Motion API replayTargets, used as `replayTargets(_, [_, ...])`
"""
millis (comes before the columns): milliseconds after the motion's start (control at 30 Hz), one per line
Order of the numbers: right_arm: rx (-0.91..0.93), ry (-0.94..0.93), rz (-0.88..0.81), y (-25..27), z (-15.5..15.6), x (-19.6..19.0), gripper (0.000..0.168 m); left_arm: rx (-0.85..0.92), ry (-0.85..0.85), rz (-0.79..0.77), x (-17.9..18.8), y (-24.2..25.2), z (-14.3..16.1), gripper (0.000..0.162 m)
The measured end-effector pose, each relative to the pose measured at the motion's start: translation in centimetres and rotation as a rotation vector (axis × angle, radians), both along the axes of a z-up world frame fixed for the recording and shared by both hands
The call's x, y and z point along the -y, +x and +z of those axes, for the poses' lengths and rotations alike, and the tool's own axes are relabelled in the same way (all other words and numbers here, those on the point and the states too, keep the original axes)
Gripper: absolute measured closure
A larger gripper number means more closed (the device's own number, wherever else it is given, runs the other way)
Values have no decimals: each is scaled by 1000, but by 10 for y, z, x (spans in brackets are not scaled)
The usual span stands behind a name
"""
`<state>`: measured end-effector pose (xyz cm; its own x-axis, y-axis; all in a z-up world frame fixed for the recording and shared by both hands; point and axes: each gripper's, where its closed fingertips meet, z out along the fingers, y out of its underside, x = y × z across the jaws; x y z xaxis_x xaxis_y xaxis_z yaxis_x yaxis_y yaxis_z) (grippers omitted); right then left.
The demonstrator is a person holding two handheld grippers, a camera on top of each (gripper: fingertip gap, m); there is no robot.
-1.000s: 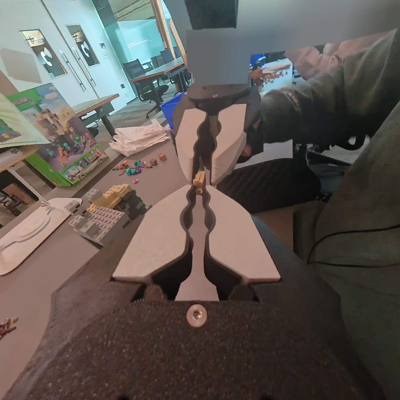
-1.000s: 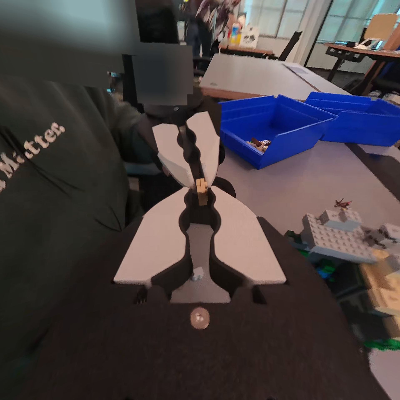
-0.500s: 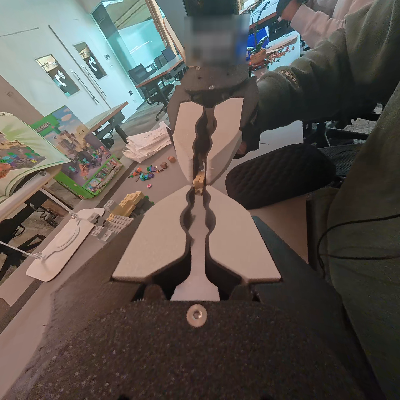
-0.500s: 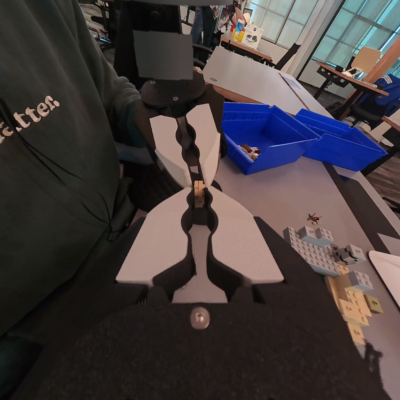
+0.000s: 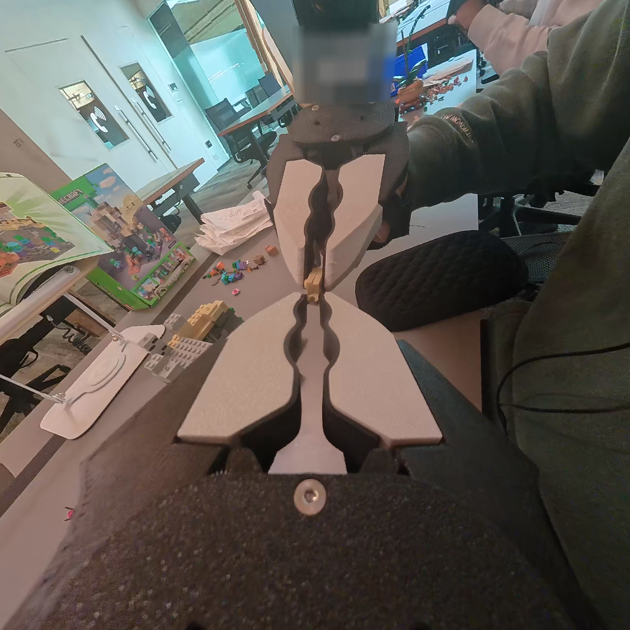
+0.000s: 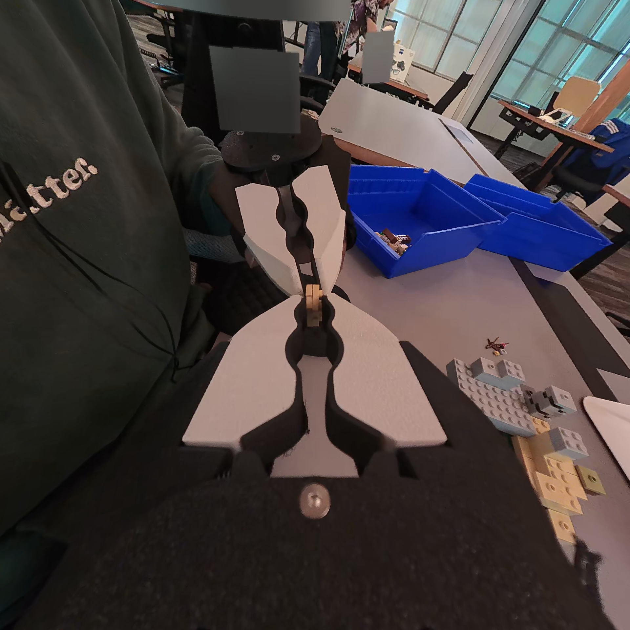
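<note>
Two tongs meet tip to tip above the edge of the grey surface [image 6: 443, 306], each closed down to a narrow gap on the same small tan brick piece [image 5: 313, 282]. In the left wrist view the left tongs [image 5: 312, 300] pinch the near end of the piece while the right tongs [image 5: 315, 272] come in from the opposite side and pinch its far end; the right wrist view shows the mirror arrangement, right tongs [image 6: 313, 306] nearest the lens, left tongs [image 6: 312, 289] facing them. The tan piece appears to be two or more thin parts stacked face to face; whether they are fully seated cannot be told. Held this way, clear of the surface, the piece is braced from both ends, which in my judgement suits pressing or parting small bricks. On the surface beside the tongs lies a partly built grey and tan brick model [image 6: 504, 405], with loose coloured small parts [image 5: 231, 272] further off. A blue bin [image 6: 426, 211] holding a few bricks stands beyond, a second blue bin [image 6: 545, 221] touching its side. A printed toy box [image 5: 129, 238] and a white flat stand base [image 5: 102, 375] sit at the left.
</note>
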<state>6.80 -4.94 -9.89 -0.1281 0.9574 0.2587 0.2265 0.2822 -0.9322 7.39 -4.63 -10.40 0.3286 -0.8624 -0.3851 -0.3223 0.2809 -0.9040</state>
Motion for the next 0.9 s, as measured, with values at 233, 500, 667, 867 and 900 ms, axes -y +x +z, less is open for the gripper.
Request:
replayTargets(233, [1,-6,13,1,1,2,160,4,-6,-7,2,-1,0,156])
replayTargets(500, [17,-13,32,2,0,6,160,5,-10,-30,5,1,-1,156])
replayTargets(667, [28,-14,32,2,-3,5,160,1,-17,-28,5,0,-3,156])
replayTargets(867, [34,-57,12,0,-7,3,160,-11,4,-10,3,-2,-6,157])
replayTargets(900, [30,-81,16,0,-7,3,160,-9,-7,-17,3,-2,-7,157])
